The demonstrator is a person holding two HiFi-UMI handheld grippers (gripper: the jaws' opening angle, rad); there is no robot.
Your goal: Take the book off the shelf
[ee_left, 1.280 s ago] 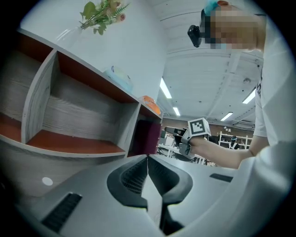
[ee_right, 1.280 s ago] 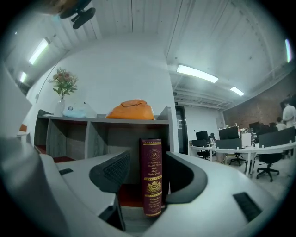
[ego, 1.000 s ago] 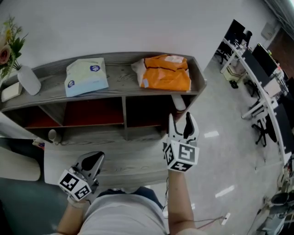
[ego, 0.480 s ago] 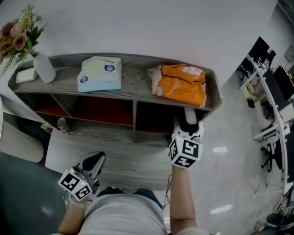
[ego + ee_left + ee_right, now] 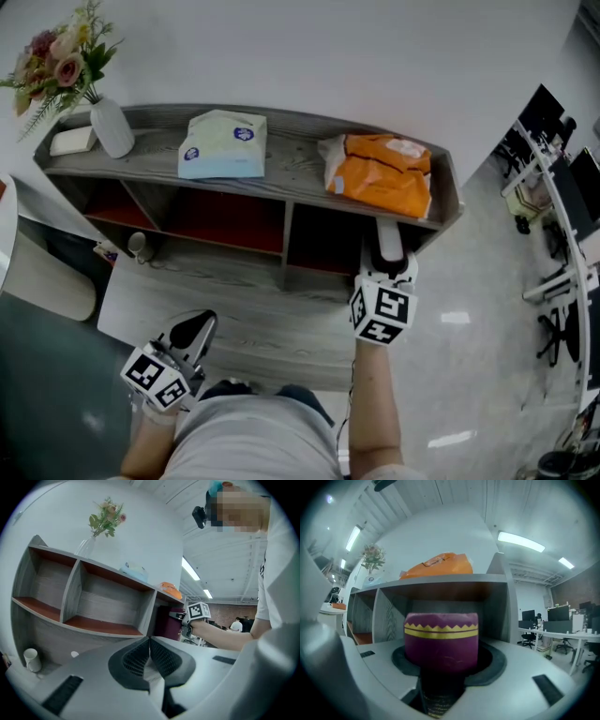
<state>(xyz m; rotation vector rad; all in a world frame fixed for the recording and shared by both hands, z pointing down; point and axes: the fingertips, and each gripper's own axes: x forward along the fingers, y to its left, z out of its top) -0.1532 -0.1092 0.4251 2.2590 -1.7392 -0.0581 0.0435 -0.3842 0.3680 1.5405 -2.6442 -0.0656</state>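
Observation:
A dark purple book [image 5: 440,639] with a gold zigzag band stands in the lower right compartment of the grey shelf [image 5: 281,161]. In the right gripper view its spine fills the gap between the jaws. My right gripper [image 5: 440,667] is closing on it, and the pads lie against its sides. In the head view the right gripper [image 5: 384,251] reaches under the shelf top, which hides the book. In the left gripper view the book [image 5: 164,623] shows beside the right gripper [image 5: 182,617]. My left gripper [image 5: 194,328] hangs low at the left, shut and empty, seen close in its own view [image 5: 150,656].
On the shelf top lie an orange bag [image 5: 384,180], a pale green and blue pack [image 5: 225,145], a white vase with flowers [image 5: 111,127] and a small white box [image 5: 73,141]. A white cup [image 5: 138,244] stands by the shelf's foot. Office desks [image 5: 562,187] line the right.
My right gripper has pushed further into the right compartment, and its fingers are now under the shelf top. The head view has swung right. The left gripper has stayed put.

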